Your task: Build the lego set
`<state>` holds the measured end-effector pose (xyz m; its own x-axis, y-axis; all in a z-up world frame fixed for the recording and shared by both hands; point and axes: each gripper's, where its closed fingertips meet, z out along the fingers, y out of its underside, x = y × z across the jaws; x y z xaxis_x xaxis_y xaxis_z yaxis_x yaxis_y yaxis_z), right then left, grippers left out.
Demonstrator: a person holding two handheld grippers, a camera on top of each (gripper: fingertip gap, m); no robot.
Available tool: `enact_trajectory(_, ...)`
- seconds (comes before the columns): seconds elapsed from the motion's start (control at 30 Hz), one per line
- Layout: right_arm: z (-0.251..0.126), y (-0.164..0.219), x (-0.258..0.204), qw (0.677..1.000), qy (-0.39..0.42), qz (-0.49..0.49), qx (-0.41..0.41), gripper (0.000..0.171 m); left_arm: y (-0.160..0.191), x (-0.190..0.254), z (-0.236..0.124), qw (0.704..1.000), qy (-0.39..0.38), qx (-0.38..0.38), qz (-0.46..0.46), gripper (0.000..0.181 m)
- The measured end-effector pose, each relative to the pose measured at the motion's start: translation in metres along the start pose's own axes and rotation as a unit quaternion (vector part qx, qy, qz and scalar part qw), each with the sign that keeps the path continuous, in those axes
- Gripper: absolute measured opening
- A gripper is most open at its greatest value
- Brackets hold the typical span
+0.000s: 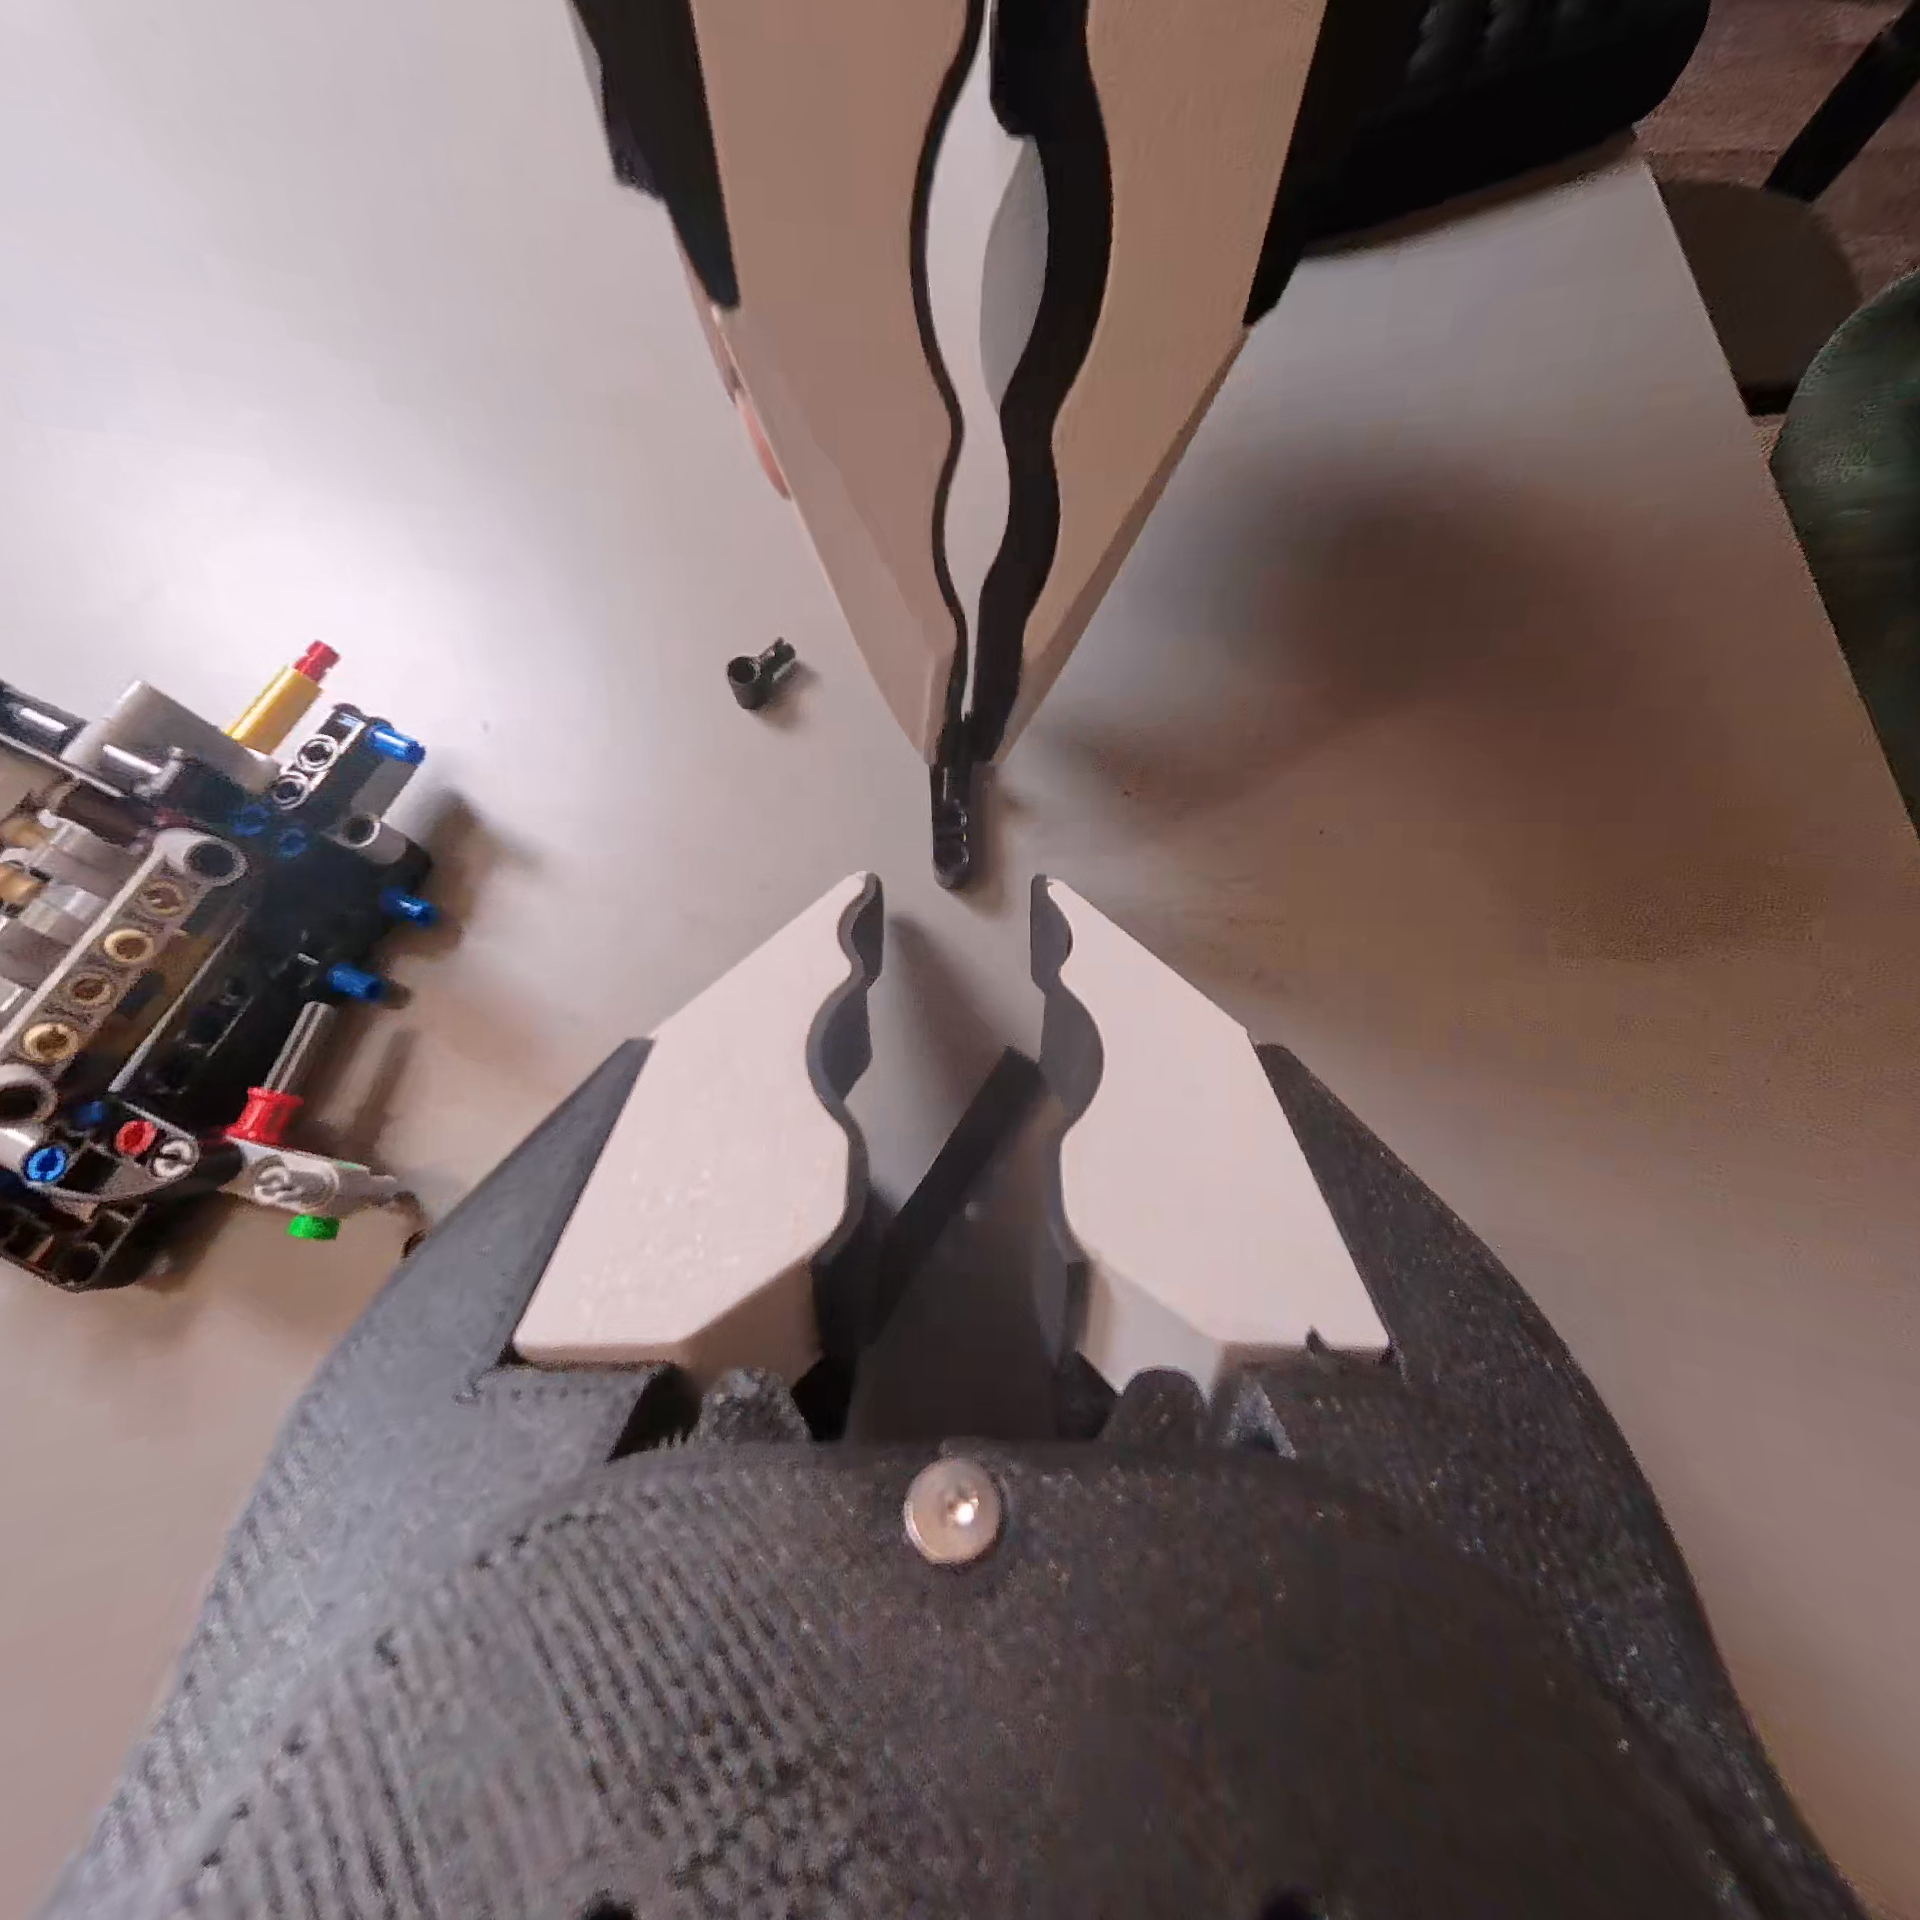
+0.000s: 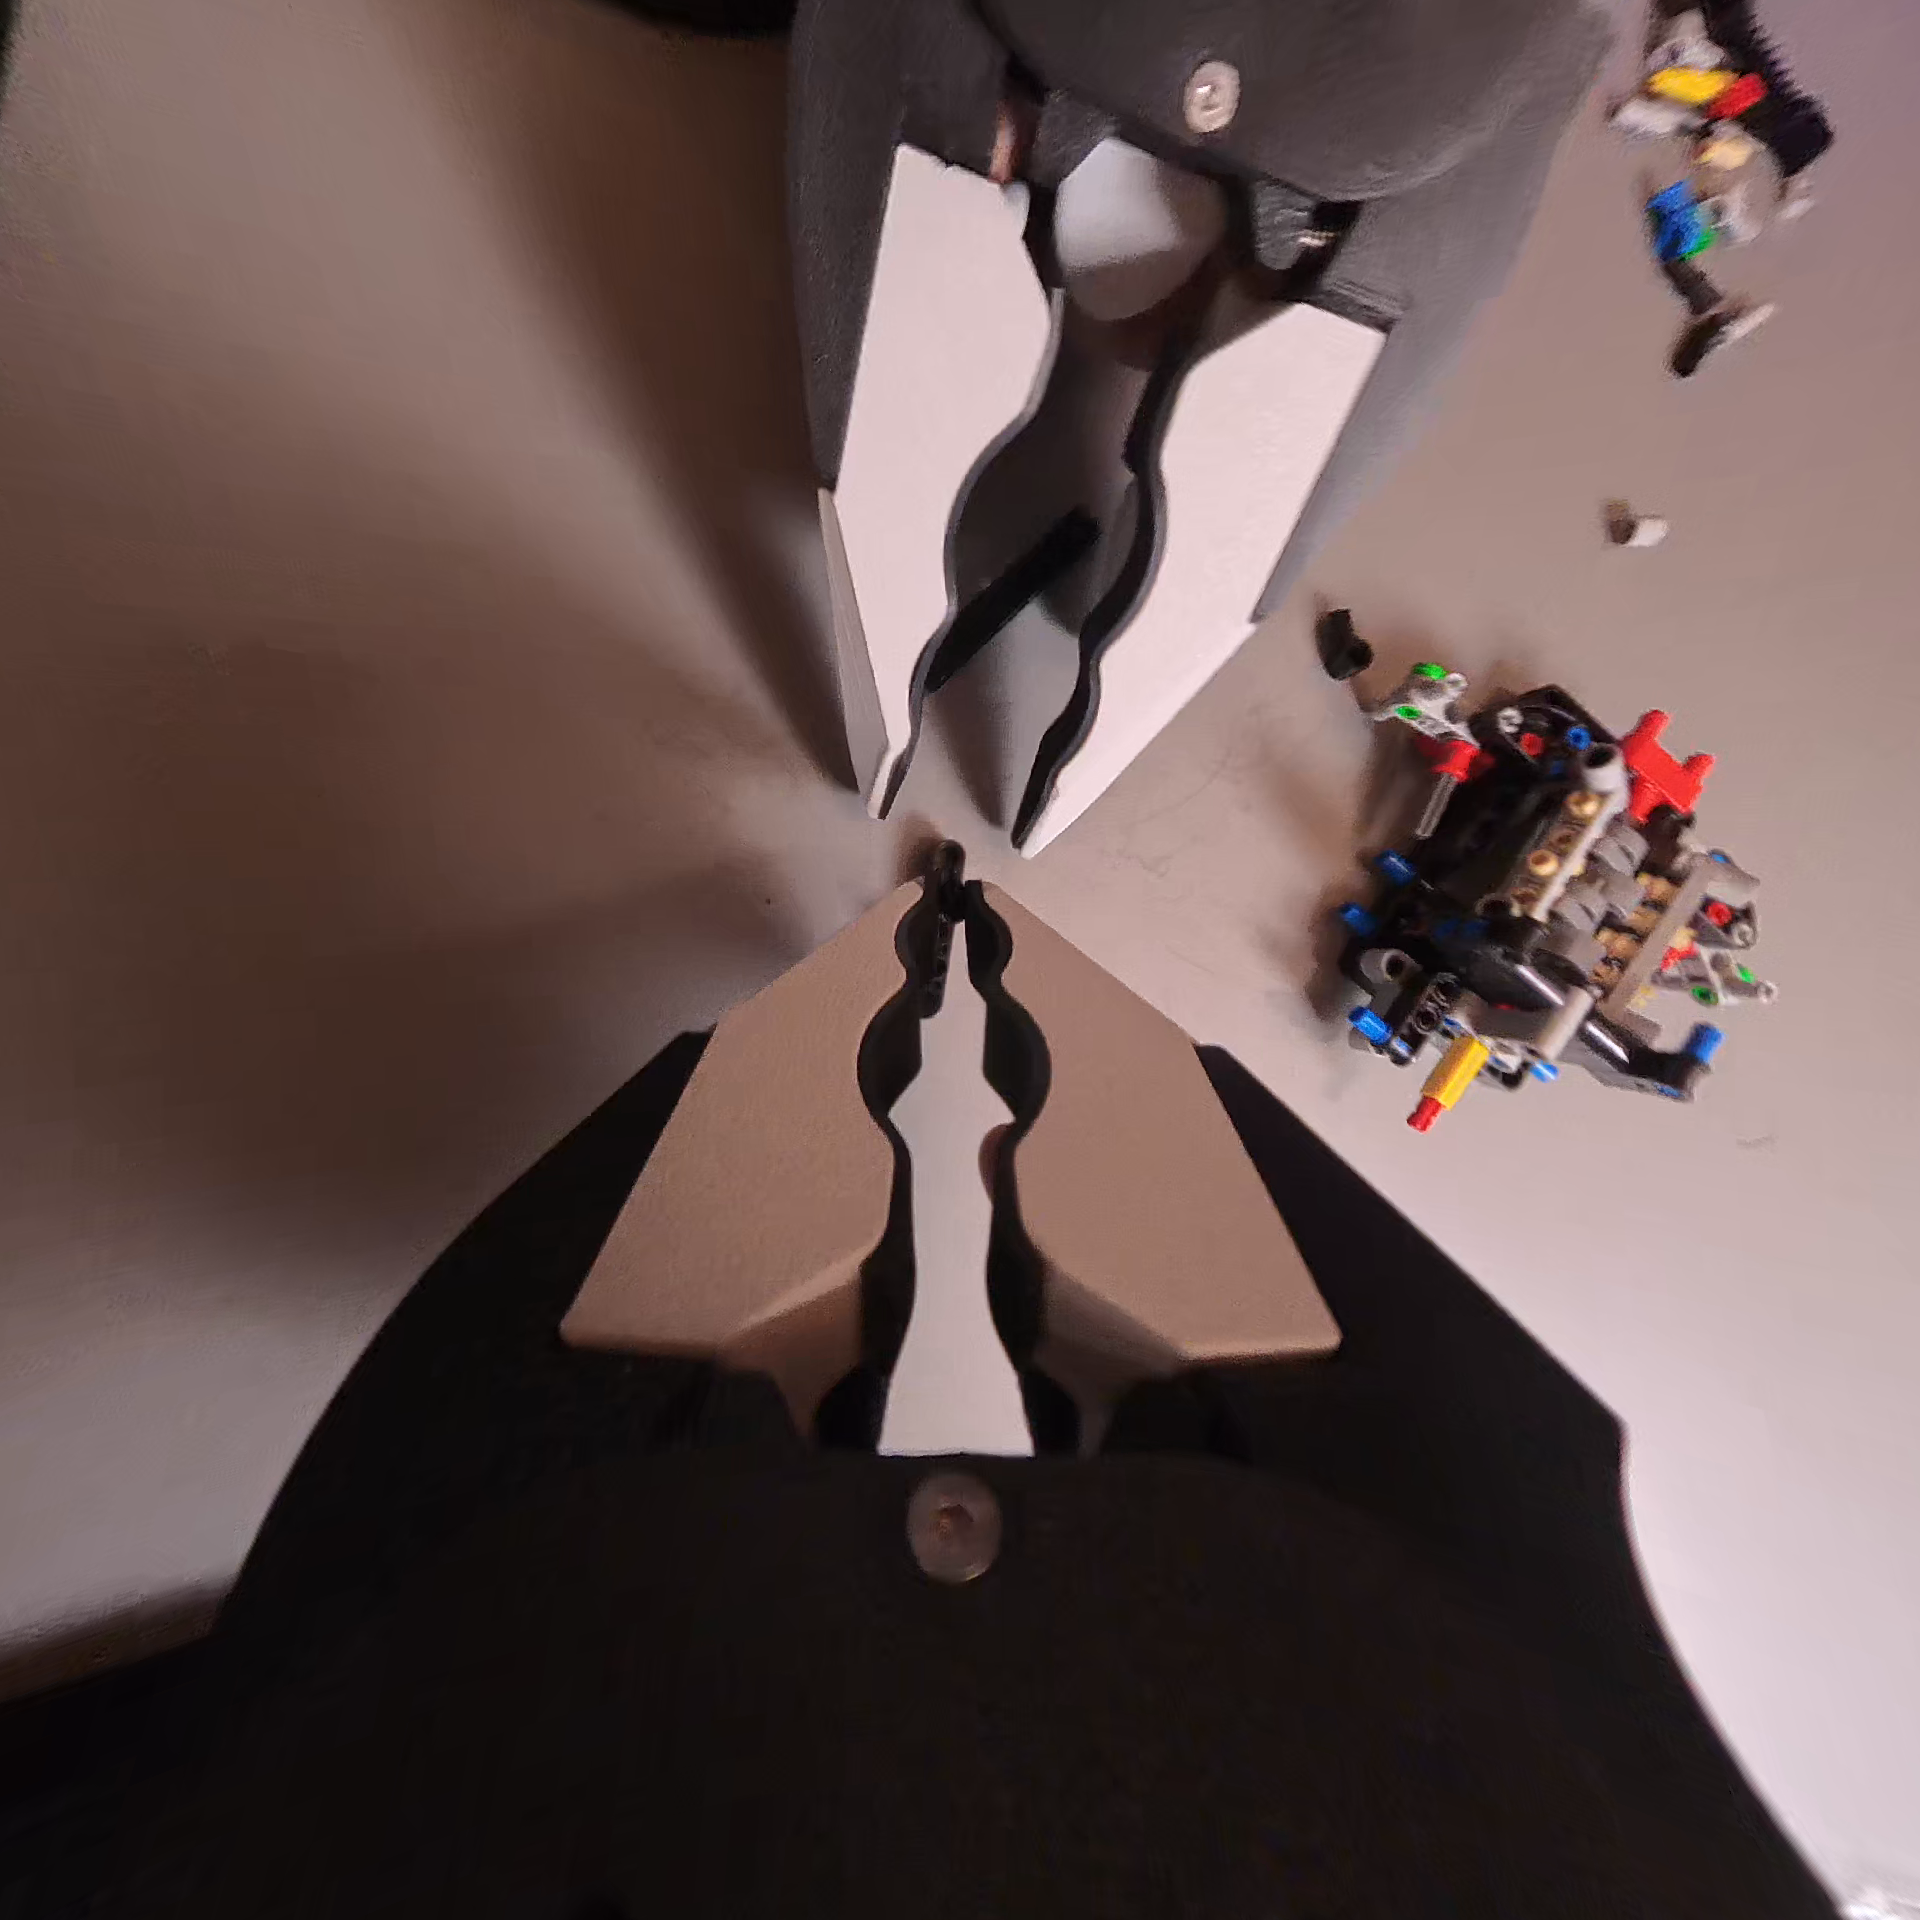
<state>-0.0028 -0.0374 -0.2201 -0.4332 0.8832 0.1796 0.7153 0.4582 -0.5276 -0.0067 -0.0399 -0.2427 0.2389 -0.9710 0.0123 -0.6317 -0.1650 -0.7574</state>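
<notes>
My right gripper is shut on a small black ribbed connector, which sticks out past its tips just above the table. In the left wrist view the right gripper comes down from the top with that connector. My left gripper faces it tip to tip; its tips are apart, and a black beam sits slantwise between the pads deeper in. The left gripper and beam also show in the right wrist view. The part-built lego model lies to the side.
A loose black connector lies on the pale table between the grippers and the model. A small grey piece and a pile of loose parts lie farther off. The table edge and a green seat are at right. Both grippers' tips are close together, under 4 cm apart. The small grey piece is about equally far from each gripper, around 20 cm.
</notes>
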Motion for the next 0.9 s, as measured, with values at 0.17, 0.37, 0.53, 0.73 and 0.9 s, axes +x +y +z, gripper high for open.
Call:
enact_trajectory(0.17,0.010,0.005,-0.003,0.997,-0.030,-0.036,-0.062,0.002,0.001,-0.001,0.004,1.000,0.000,-0.005,0.004,0.019)
enact_trajectory(0.37,0.013,0.007,-0.002,0.994,-0.042,-0.047,-0.094,0.002,-0.001,-0.001,0.006,1.000,0.003,0.000,0.002,0.016)
enact_trajectory(0.53,0.013,0.009,-0.002,0.992,-0.044,-0.047,-0.105,0.002,-0.002,-0.001,0.008,1.000,0.007,0.002,0.000,0.007)
enact_trajectory(0.73,0.013,0.010,-0.002,0.988,-0.047,-0.066,-0.131,0.002,-0.003,0.000,0.008,1.000,0.011,0.004,-0.007,0.006)
enact_trajectory(0.9,0.014,0.011,-0.001,0.980,-0.057,-0.095,-0.166,0.003,-0.003,-0.002,0.008,1.000,0.015,0.005,-0.015,0.006)
